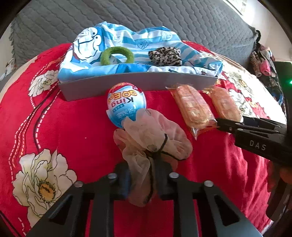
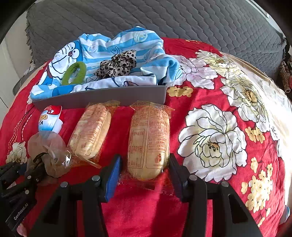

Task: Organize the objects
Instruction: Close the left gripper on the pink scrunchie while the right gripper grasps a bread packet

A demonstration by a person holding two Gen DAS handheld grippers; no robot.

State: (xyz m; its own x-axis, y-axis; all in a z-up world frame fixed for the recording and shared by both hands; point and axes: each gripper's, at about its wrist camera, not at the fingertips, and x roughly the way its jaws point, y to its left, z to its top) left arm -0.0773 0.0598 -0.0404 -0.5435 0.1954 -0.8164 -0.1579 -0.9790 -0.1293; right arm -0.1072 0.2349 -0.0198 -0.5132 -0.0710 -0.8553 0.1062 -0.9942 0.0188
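My left gripper (image 1: 144,175) is shut on a pale pink scrunchie (image 1: 153,138), which also shows in the right wrist view (image 2: 49,151), just in front of a blue and red toy egg (image 1: 126,104). My right gripper (image 2: 146,173) is open, its fingers on either side of the near end of a wrapped bread snack (image 2: 148,142). A second wrapped snack (image 2: 91,133) lies to its left. A grey tray (image 1: 138,84) behind them holds blue striped cloth (image 1: 127,40), a green hair ring (image 1: 116,55) and a leopard scrunchie (image 1: 165,55).
Everything lies on a red floral blanket (image 2: 209,142) over a rounded surface. A grey quilted cover (image 2: 164,16) lies behind. Patterned clothes (image 1: 262,62) hang at the far right.
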